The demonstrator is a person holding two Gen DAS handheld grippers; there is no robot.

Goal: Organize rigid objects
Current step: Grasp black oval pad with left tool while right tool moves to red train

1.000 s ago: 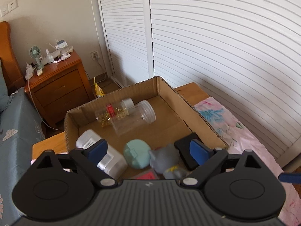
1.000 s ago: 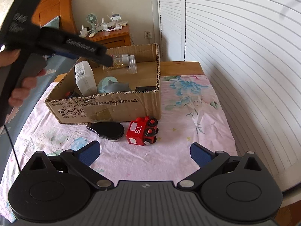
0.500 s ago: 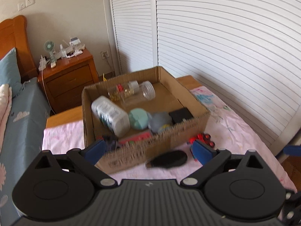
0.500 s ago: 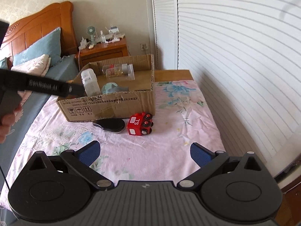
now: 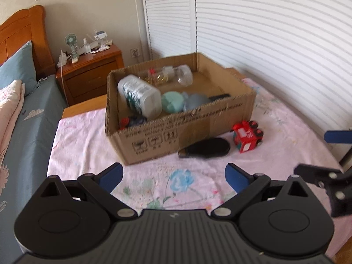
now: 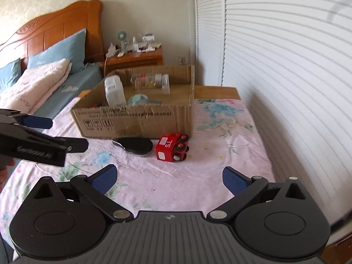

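Observation:
A cardboard box [image 5: 187,129] [image 6: 136,121] stands on the pink floral cloth. It holds a white bottle [image 5: 139,96], a clear jar [image 5: 176,77], a green round case [image 5: 172,101] and a grey item [image 5: 195,101]. A red toy train [image 5: 247,136] [image 6: 171,147] and a black oval object [image 5: 205,147] [image 6: 134,145] lie on the cloth in front of the box. My left gripper [image 5: 173,176] is open and empty, short of the box. My right gripper [image 6: 169,179] is open and empty, short of the train.
A bed with blue pillows [image 6: 57,50] and a wooden headboard lies at the left. A wooden nightstand [image 5: 90,74] with a small fan stands behind the box. White louvred doors [image 6: 286,55] run along the right. The table's edge [image 6: 215,92] shows behind the cloth.
My left gripper has pulled back out of the box, towards me and lower, still open. The right gripper has drawn back slightly and its view has tilted up.

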